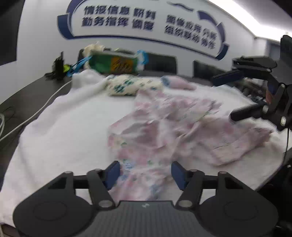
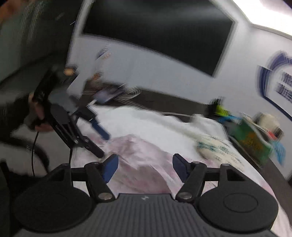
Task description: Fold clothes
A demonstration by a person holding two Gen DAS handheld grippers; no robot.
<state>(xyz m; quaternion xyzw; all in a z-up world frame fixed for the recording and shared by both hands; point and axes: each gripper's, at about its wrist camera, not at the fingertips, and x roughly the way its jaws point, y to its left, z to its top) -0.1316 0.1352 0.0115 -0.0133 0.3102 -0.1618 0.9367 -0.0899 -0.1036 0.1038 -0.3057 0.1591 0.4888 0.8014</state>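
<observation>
**Bright overhead light, heavy motion blur in both views**

Your light comes from ceiling panels (image 1: pixel 255 12) that blow out to white glare in the upper right of both views. The scene is evenly lit, with only soft shadows. Your left wrist view smears the pink floral garment (image 1: pixel 164 131) and the wall lettering (image 1: pixel 118 16). Your right wrist view is blurrier: the dark wall screen (image 2: pixel 155 36) and green bag (image 2: pixel 251 138) streak sideways. Fisheye distortion bends the walls, and the corners darken. Only the near gripper bodies stay sharp.
</observation>
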